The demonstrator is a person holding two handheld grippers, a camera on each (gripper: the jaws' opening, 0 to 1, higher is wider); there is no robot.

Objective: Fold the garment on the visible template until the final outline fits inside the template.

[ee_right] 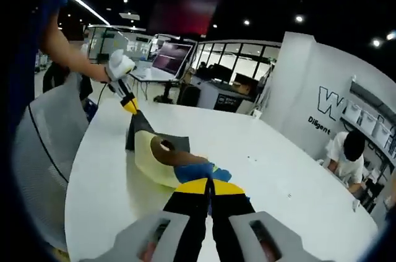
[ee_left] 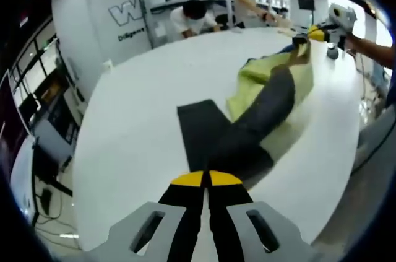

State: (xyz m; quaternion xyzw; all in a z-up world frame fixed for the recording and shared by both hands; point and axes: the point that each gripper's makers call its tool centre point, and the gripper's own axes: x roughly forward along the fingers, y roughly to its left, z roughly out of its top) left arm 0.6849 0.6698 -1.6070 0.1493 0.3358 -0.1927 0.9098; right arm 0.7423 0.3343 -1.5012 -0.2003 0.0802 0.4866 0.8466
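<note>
While each end is held up: the soft yellow-green and dark grey garment with a blue patch point(ee_left: 272, 98) hangs stretched between the two grippers over the round white table point(ee_left: 136, 119), probably so one end can be carried over the other for a fold.

Template: one flat dark grey rectangular sheet point(ee_left: 201, 132) lies on the table, at the left of the garment in the left gripper view; the garment's near end overlaps it, while most of the cloth trails off beyond its edge.

Left gripper: its yellow-tipped black fingers point(ee_left: 205, 179) are pressed together, pinching the garment's dark end just above the template. In the right gripper view it point(ee_right: 131, 106) shows far off, held in a person's hand at the cloth's far end.

Right gripper: its yellow-tipped fingers point(ee_right: 209, 186) are closed together on the blue edge of the garment. In the left gripper view it point(ee_left: 309, 34) shows at the far end, lifting the yellow cloth.

Fit: judged from the trailing cloth, the outline does not yet fit inside the template.

Count: one garment, one template, two grippers, one table.

Bystanders: two people bend over the table's far edge, the one in a white shirt point(ee_right: 344, 150) clearest.
</note>
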